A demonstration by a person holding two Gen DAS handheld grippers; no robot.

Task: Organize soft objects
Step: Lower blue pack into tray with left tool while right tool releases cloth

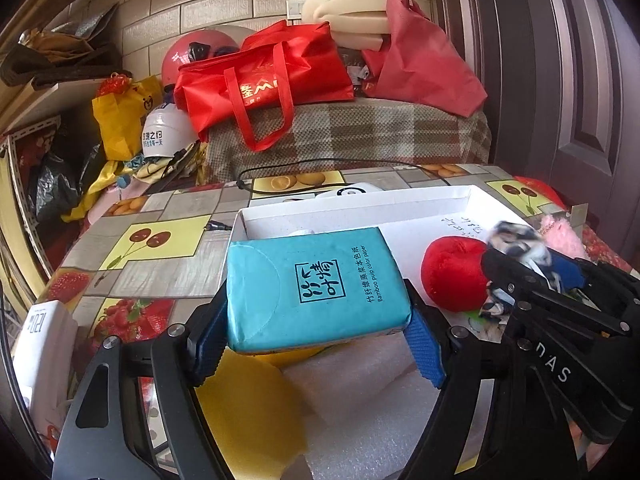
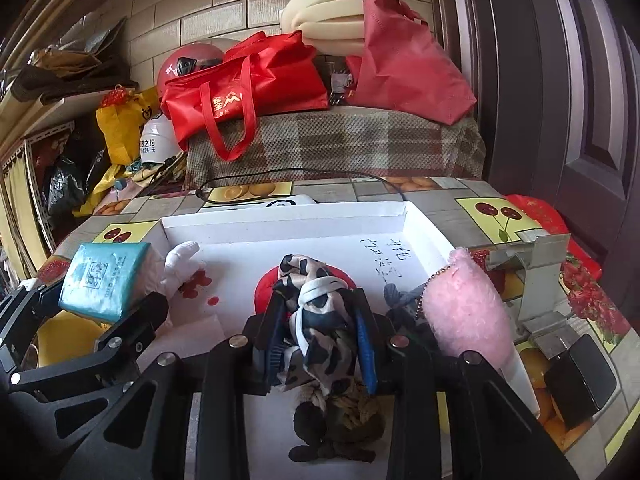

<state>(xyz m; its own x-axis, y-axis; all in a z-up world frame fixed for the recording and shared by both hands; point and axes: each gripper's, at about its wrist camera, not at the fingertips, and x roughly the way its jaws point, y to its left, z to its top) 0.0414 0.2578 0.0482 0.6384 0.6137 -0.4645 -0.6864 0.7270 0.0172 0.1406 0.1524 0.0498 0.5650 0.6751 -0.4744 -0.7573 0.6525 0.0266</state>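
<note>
My left gripper (image 1: pixel 316 336) is shut on a teal tissue pack (image 1: pixel 314 286) and holds it above the near left corner of a white cardboard box (image 1: pixel 352 204); the pack also shows in the right wrist view (image 2: pixel 104 280). My right gripper (image 2: pixel 320 344) is shut on a black-and-white patterned cloth (image 2: pixel 316 308), over the box (image 2: pixel 280 216). A red plush ball (image 1: pixel 454 274) lies in the box, mostly hidden behind the cloth in the right wrist view (image 2: pixel 264 288). A pink fluffy toy (image 2: pixel 466 308) rests on the box's right wall. A white plush with red spots (image 2: pixel 180 264) lies at the box's left.
A yellow sponge (image 1: pixel 248 412) and white foam sheet (image 1: pixel 360 404) lie under my left gripper. A dark knotted cloth (image 2: pixel 340 420) lies below my right gripper. A metal bracket (image 2: pixel 536 280) and black block (image 2: pixel 576 384) stand right. Red bags (image 1: pixel 264 76) sit behind the table.
</note>
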